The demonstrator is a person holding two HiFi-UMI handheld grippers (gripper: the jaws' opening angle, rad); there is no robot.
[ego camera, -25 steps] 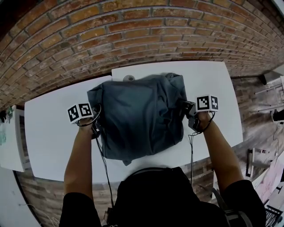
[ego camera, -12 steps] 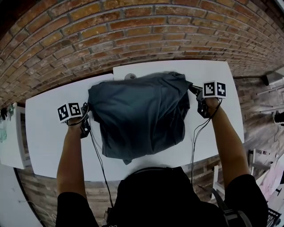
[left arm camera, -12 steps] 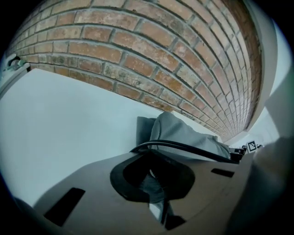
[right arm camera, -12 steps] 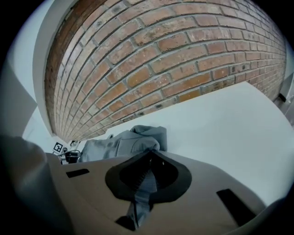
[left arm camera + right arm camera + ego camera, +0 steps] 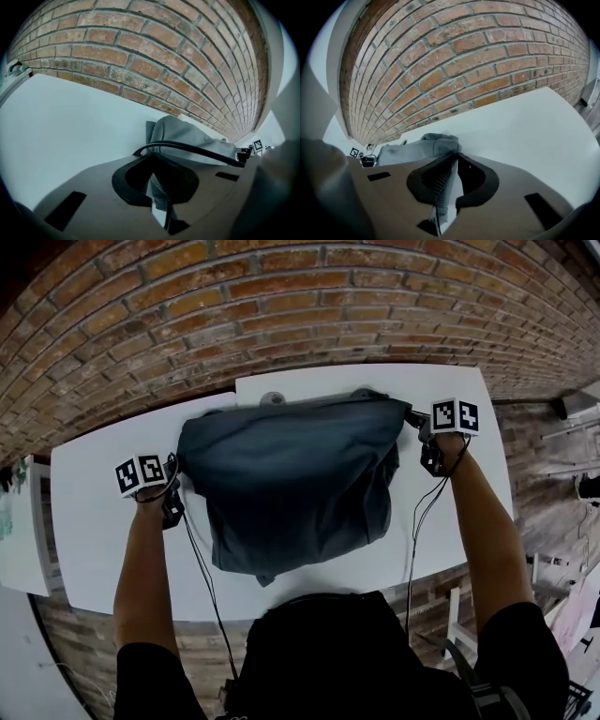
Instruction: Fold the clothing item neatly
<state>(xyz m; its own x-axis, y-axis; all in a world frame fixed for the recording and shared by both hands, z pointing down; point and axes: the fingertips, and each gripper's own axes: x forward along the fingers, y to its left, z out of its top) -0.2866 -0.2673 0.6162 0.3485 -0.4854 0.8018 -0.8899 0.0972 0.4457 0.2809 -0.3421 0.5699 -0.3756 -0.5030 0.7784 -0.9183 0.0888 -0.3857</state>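
While held over white tabletop | pinches dark grey cloth garment in left gripper (edge taut) | likewise in right gripper

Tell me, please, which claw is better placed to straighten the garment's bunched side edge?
Right, probably: the right claw holds the garment corner above that bunched edge; the left claw grips the opposite corner.

Open tabletop flanking garment; brick wall behind
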